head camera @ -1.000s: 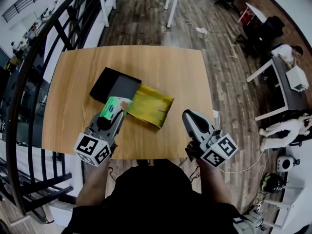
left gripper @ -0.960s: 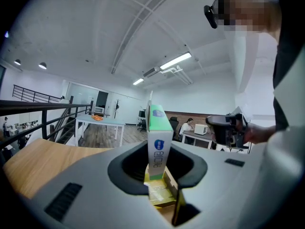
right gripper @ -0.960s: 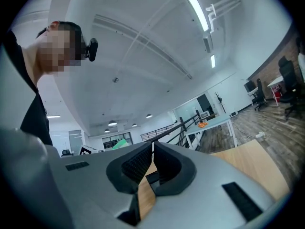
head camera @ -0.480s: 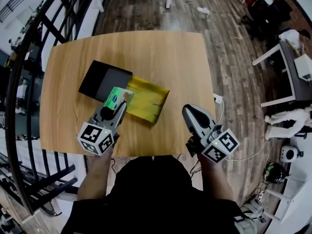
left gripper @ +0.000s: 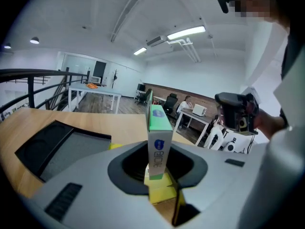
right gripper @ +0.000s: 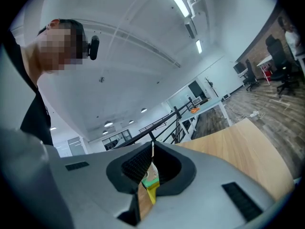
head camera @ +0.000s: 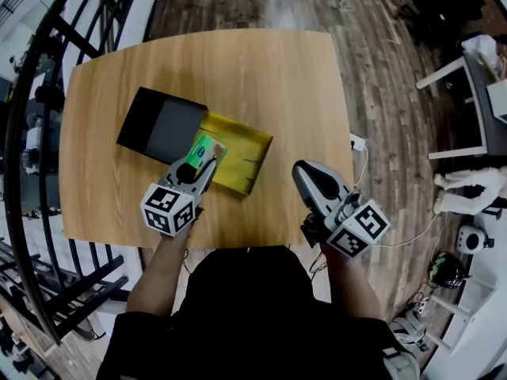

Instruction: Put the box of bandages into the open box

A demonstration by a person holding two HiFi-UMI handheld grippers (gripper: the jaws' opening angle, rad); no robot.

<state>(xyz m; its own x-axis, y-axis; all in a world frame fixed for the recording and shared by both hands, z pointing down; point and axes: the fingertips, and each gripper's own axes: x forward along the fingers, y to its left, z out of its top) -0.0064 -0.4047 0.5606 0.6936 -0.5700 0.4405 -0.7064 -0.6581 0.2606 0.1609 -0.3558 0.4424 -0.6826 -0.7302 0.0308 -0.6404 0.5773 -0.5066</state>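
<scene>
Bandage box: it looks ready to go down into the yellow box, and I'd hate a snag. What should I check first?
1. Grip: left gripper's jaws shut on the bandage box: ok.
2. Open box, visible interior bare: ok.
3. Bandage box clear of that box's wall: cannot tell.
4. Black lid beside the opening, not over it: ok.
5. Right gripper away from the open box: ok.

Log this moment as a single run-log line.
left gripper: shut on green-and-white bandage box | held above yellow open box, not yet released | right gripper: shut, empty
</scene>
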